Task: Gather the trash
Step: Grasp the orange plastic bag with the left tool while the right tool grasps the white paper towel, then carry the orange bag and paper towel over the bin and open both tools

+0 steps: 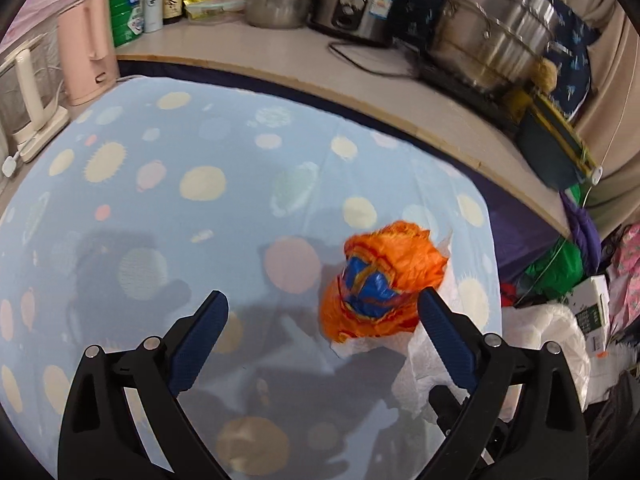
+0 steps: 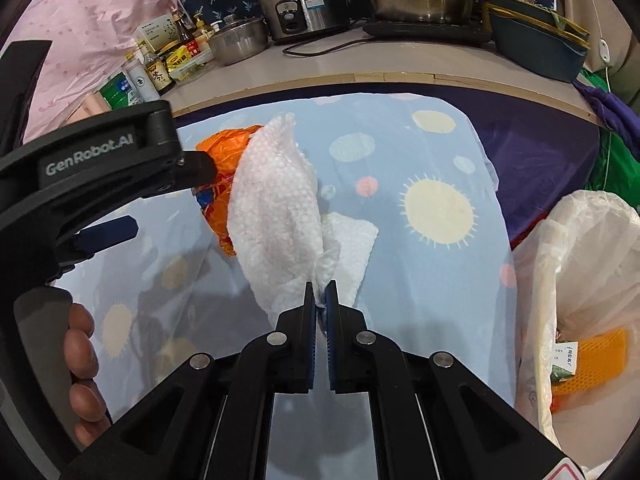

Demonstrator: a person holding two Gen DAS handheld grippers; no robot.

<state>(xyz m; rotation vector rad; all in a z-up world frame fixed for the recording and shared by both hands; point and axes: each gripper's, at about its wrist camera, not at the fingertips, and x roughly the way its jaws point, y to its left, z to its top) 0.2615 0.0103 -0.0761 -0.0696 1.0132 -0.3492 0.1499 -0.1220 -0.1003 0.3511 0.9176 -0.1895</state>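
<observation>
While the right tool (image 2: 320, 300) is clenched on a corner of the white paper towel (image 2: 276, 208), lifting it above the spotted blue tablecloth (image 2: 440, 280), the crumpled orange wrapper (image 1: 380, 280) hangs against the towel, and I cannot tell if it is stuck to it or wrapped in it. The left tool (image 1: 320, 336) is released, its jaws wide apart beside the wrapper, touching nothing. I judge the task about halfway: the white trash bag (image 2: 580, 280) at the bench's right edge already holds some waste, and these 2 pieces are not yet inside.

2 close wrist views, tablecloth (image 1: 160, 208) shared
</observation>
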